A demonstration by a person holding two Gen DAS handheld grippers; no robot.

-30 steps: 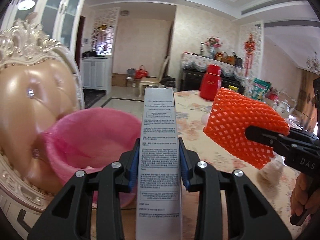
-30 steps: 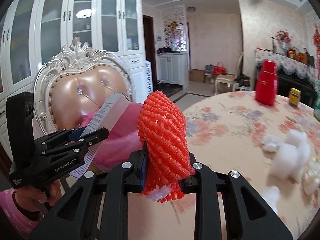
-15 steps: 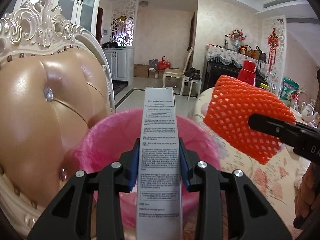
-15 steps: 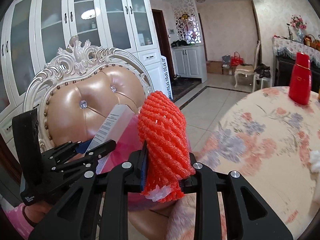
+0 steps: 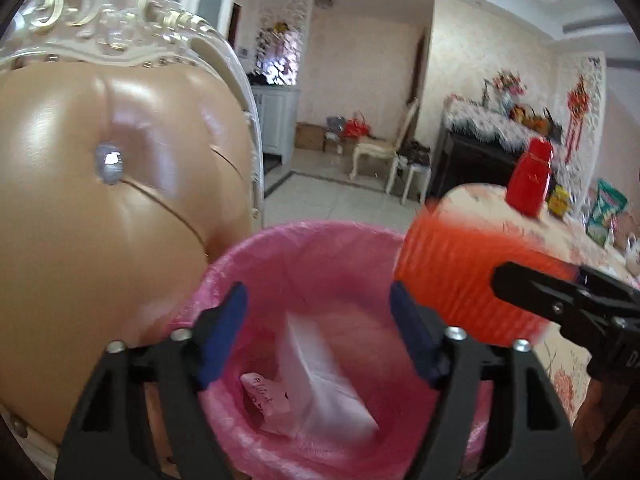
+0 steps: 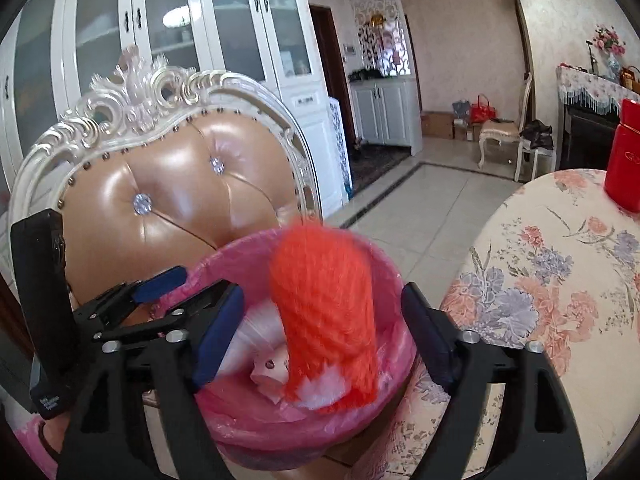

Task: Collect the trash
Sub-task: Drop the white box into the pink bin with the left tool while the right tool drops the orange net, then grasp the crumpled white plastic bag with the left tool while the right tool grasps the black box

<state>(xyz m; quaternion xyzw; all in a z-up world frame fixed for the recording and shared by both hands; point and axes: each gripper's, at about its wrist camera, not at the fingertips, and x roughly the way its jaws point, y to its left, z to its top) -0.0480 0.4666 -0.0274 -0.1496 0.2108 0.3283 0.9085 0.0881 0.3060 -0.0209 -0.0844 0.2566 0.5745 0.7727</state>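
Observation:
My left gripper (image 5: 318, 322) hangs over a bin with a pink liner (image 5: 304, 232). Its jaws are opening and nothing is between them. The white printed box (image 5: 320, 380) is blurred, dropping into the bin beside a crumpled paper (image 5: 264, 396). My right gripper (image 6: 324, 322) is also opening over the bin (image 6: 384, 264). The orange foam net (image 6: 324, 312) is blurred between its blue pads (image 6: 222, 320), and neither pad touches it. In the left wrist view the net (image 5: 460, 272) shows at the right, by a right finger (image 5: 560, 300). The left gripper (image 6: 188, 286) appears at the left.
A tan padded chair with a white carved frame (image 6: 180, 200) stands right behind the bin. The table with a floral cloth (image 6: 540, 280) lies to the right and carries a red flask (image 6: 626, 160). Tiled floor and white cabinets are beyond.
Both grippers moved from the table to above the pink bin and opened. The white box left the left jaws and fell in; the orange net came free of the right pads.

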